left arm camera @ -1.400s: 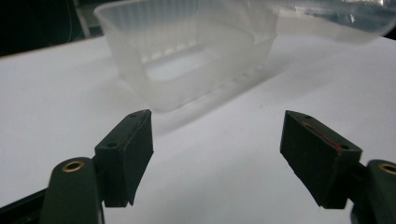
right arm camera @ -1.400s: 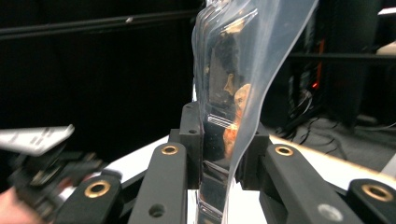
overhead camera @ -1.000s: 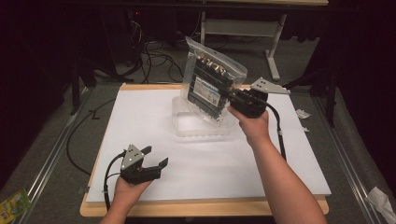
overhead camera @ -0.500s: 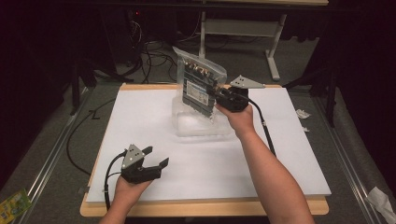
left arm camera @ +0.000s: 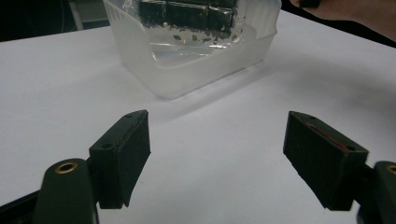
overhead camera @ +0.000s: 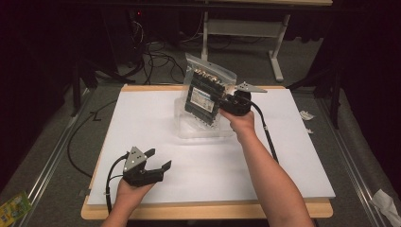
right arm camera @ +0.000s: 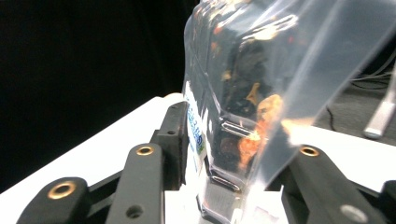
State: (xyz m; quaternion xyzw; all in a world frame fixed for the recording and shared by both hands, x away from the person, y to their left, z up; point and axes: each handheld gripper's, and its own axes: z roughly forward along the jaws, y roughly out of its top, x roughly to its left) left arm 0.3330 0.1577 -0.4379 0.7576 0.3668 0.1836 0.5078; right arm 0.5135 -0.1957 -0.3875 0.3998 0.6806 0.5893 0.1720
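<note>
A clear zip bag (overhead camera: pixel 204 92) with a flat black electronic part inside is tilted upright, its lower end inside a clear plastic tub (overhead camera: pixel 201 130) at the back middle of the white board. My right gripper (overhead camera: pixel 230 98) is shut on the bag's right edge. In the right gripper view the bag (right arm camera: pixel 243 93) is pinched between the jaws of the right gripper (right arm camera: pixel 224 158). My left gripper (overhead camera: pixel 159 158) rests open near the front left, apart from the tub. Ahead of the left gripper (left arm camera: pixel 219 149) stand the tub (left arm camera: pixel 187 70) and the bag's lower end (left arm camera: pixel 187 11).
A white board (overhead camera: pixel 283 165) covers the wooden table. Cables (overhead camera: pixel 156 56) and a desk frame (overhead camera: pixel 274 47) lie on the floor beyond the far edge. A green packet (overhead camera: pixel 14 208) lies on the floor at the front left. Metal rails run along both sides.
The right gripper has carried the bag left and down, so its lower end now sits in the tub. The left gripper has stayed where it was.
</note>
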